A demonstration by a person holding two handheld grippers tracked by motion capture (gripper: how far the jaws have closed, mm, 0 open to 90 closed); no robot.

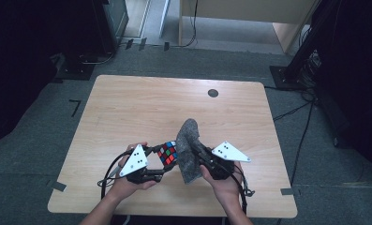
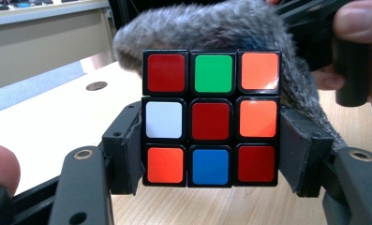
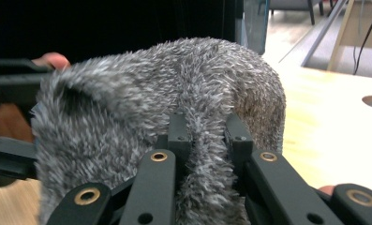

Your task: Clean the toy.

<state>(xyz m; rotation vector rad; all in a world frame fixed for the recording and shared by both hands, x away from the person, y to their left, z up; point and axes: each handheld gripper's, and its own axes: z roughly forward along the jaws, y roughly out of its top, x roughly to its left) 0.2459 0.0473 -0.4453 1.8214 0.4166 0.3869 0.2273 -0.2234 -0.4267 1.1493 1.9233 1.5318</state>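
High view first: nearest the desk's [image 1: 127, 103] front edge, the person's two hands come in from below, each with a hand-held gripper. The left hand-held gripper [image 1: 161, 161] sits just left of the puzzle cube [image 1: 168, 153] and is clamped on it, holding it above the desk's front half. The right hand-held gripper [image 1: 196, 149] is just right of the cube, pinching a grey fuzzy cloth [image 1: 189, 150] that stands up against the cube's right side and hangs down toward the desk.

Left gripper view, close in: the left hand-held gripper [image 2: 211, 157] has its pads pressed flat on the cube's [image 2: 211, 117] two side faces at the middle and bottom rows. The face toward the camera reads red, green, orange on top; white, red, orange in the middle; orange, blue, red below. Directly behind the cube and touching it, the cloth [image 2: 212, 26] arches over its top and down its right side.

Right gripper view: the right hand-held gripper [image 3: 211, 131] is nearly shut, with a fold of the cloth [image 3: 127, 103] squeezed between its jaws; the rest bulges beyond them.

Farther back from the cube, a round dark grommet [image 1: 213, 93] lies near the desk's rear edge.
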